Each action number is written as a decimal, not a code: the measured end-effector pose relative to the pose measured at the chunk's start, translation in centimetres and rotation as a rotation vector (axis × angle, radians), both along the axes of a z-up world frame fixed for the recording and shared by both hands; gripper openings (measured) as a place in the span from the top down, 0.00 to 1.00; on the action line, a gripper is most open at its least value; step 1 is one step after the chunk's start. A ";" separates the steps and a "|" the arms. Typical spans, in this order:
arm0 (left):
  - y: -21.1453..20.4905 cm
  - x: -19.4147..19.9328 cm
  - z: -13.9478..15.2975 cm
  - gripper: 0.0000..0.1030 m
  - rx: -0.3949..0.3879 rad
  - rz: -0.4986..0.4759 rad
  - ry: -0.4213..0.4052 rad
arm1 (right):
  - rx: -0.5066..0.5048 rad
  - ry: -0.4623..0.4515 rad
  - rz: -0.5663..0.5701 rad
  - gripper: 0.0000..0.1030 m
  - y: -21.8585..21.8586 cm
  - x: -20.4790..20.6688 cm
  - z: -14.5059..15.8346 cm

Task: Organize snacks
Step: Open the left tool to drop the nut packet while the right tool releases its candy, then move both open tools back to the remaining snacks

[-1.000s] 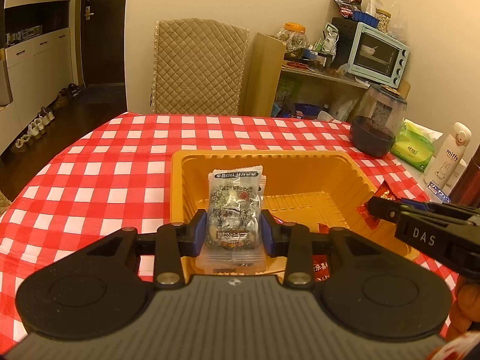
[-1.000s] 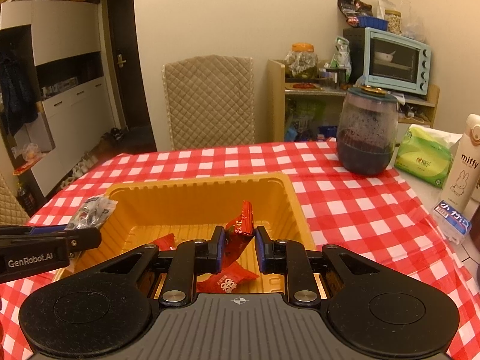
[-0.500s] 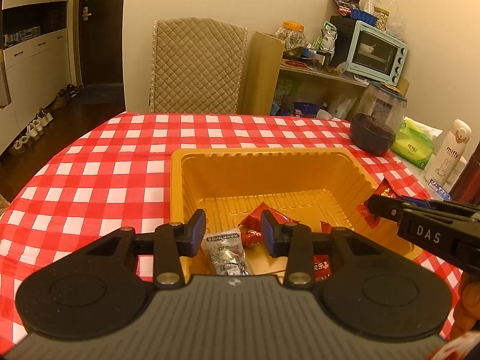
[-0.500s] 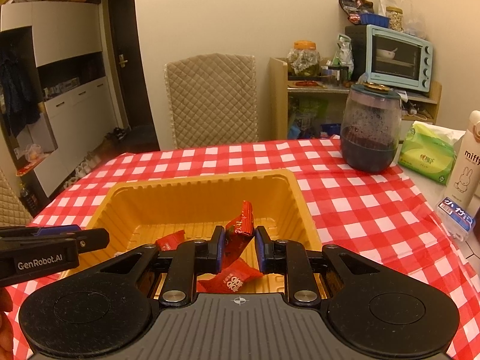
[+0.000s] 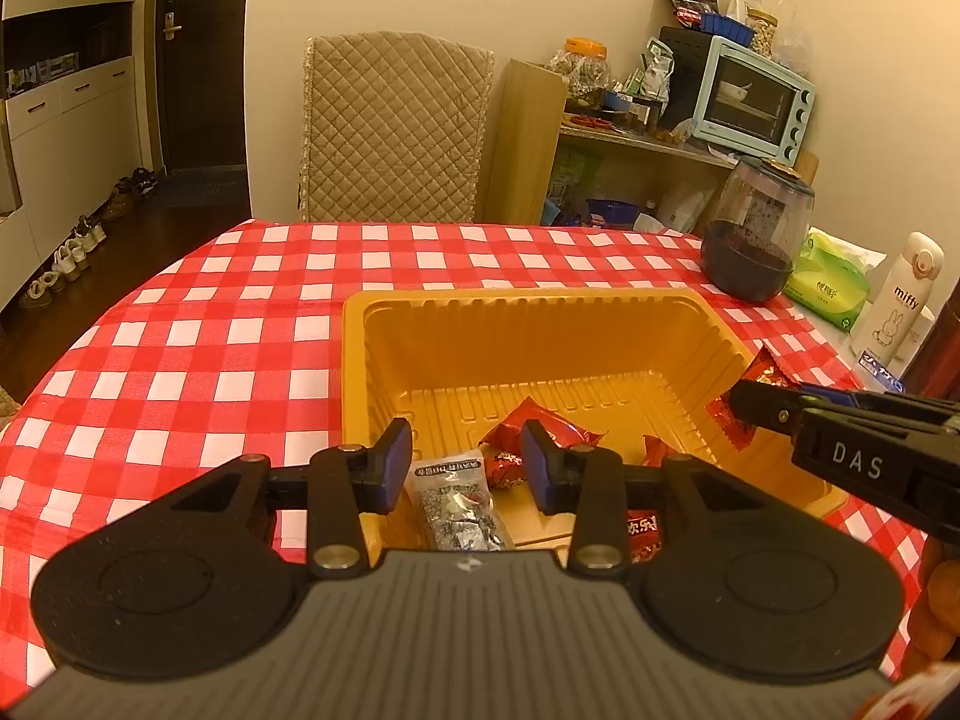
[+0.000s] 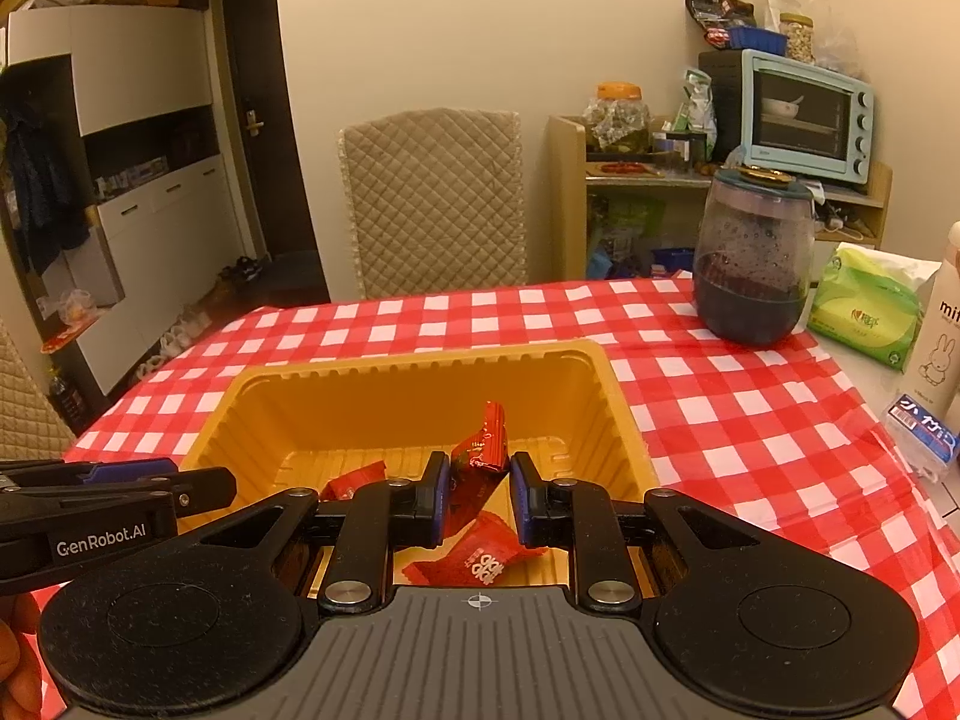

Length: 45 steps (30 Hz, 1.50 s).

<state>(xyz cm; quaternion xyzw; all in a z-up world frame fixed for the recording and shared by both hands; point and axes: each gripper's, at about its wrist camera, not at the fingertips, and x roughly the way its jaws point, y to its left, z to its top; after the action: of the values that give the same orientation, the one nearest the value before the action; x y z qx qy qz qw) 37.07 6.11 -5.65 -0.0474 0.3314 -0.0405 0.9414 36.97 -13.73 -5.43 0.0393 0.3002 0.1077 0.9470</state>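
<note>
A yellow plastic tray [image 5: 528, 324] sits on the red checked tablecloth; it also shows in the right wrist view [image 6: 420, 396]. My left gripper [image 5: 467, 459] is open and empty above the tray's near edge. A silver-grey snack packet [image 5: 459, 507] lies in the tray below it, beside red snack packets [image 5: 540, 432]. My right gripper [image 6: 479, 483] is shut on a red snack packet [image 6: 480, 456] and holds it over the tray's near right part. It shows from the side in the left wrist view [image 5: 774, 408]. More red packets [image 6: 474, 558] lie under it.
A dark glass jar [image 5: 756, 234] stands at the table's far right, with a green tissue pack [image 5: 831, 285] and a white Miffy bottle [image 5: 900, 294] beside it. A quilted chair [image 5: 393, 126] stands behind the table. A shelf with a blue toaster oven [image 5: 756, 99] is at the back right.
My left gripper opened and let go of the silver-grey packet, which dropped into the tray. My right gripper still holds its red packet over the tray.
</note>
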 end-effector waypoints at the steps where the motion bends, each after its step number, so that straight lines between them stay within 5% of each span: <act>1: 0.0 0.0 0.0 0.65 0.000 0.000 0.000 | 0.001 0.000 0.000 0.79 0.0 0.0 0.0; 12: 0.1 0.0 0.0 0.65 0.001 0.003 -0.001 | 0.020 -0.021 0.001 0.78 -0.2 0.0 0.0; 14: 0.1 0.0 0.0 0.64 0.004 0.003 -0.003 | 0.039 -0.022 -0.012 0.59 -0.6 0.0 -0.1; 15: 0.2 -0.1 0.0 0.64 0.008 0.002 -0.003 | 0.061 -0.024 -0.024 0.35 -0.9 0.0 -0.1; 16: 0.2 0.0 0.0 0.64 0.009 0.003 -0.004 | 0.083 -0.028 -0.039 0.29 -1.3 0.0 -0.1; 35: 0.2 -0.2 -0.1 0.64 0.021 0.000 -0.004 | 0.103 -0.040 -0.092 0.30 -2.5 -0.2 0.6; 45: 0.4 -0.7 0.1 0.44 0.046 0.006 -0.010 | 0.086 -0.052 -0.099 0.30 -2.8 -0.5 0.5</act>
<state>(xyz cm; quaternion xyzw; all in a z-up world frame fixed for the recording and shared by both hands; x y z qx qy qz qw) 36.42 6.52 -5.53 -0.0266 0.3273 -0.0305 0.9441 36.49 -16.58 -4.88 0.0921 0.2680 0.0744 0.9561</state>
